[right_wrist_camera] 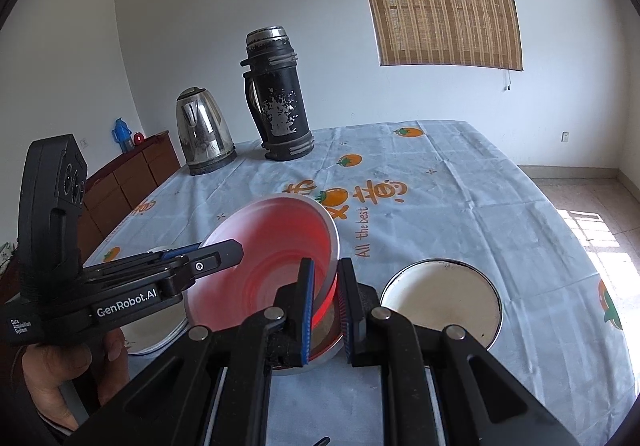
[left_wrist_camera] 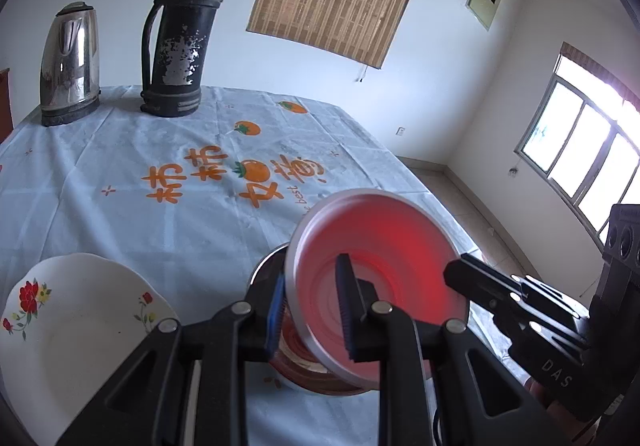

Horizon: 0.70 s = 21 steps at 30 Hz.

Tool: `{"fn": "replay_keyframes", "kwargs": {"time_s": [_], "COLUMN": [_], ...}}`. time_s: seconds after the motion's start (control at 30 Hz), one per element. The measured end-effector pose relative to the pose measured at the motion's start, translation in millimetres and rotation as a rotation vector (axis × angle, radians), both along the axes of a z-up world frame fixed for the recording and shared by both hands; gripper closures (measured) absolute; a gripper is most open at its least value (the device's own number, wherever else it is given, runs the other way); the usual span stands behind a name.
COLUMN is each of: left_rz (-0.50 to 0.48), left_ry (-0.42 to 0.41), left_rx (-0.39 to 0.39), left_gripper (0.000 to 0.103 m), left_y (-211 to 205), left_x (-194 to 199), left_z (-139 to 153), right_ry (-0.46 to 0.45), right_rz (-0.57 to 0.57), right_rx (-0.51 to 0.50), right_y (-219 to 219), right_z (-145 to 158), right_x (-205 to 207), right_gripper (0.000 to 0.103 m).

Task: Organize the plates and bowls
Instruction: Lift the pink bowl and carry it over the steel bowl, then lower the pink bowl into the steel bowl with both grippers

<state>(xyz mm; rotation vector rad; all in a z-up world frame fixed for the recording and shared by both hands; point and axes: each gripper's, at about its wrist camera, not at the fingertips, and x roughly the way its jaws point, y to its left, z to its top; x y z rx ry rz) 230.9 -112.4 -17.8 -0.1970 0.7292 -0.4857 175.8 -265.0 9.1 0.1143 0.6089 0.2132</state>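
We grip the red bowl (right_wrist_camera: pixel 264 266) by opposite rims: the right gripper (right_wrist_camera: pixel 325 306) pinches its near wall, the left gripper (left_wrist_camera: pixel 312 306) likewise. It hangs tilted just above the bowl beneath (right_wrist_camera: pixel 320 350). We level it before nesting. Beyond the red bowl stand kettle (right_wrist_camera: pixel 204 142) and thermos (right_wrist_camera: pixel 280 102).

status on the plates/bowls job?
Midway. In hand: the red bowl is held tilted in the air by both the left gripper and the right gripper, just above another bowl on the table. Left: the flowered plate and the white dish lie apart, unstacked. Nothing clearly looks finished yet.
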Motion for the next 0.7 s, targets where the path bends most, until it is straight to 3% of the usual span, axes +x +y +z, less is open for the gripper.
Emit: {"fn": "replay_keyframes", "kwargs": {"time_s": [0.7], "left_rz": [0.006], "left_ry": [0.025], "left_rx": [0.007], "left_gripper": [0.082], "left_y": [4.0], "left_x": [5.6], "left_z": [-8.0], "right_ry": [0.056], "right_rz": [-0.008], "right_rx": [-0.002], "right_y": [3.1], "right_z": [-16.2], "right_x": [9.9], "right_gripper": [0.09]}}
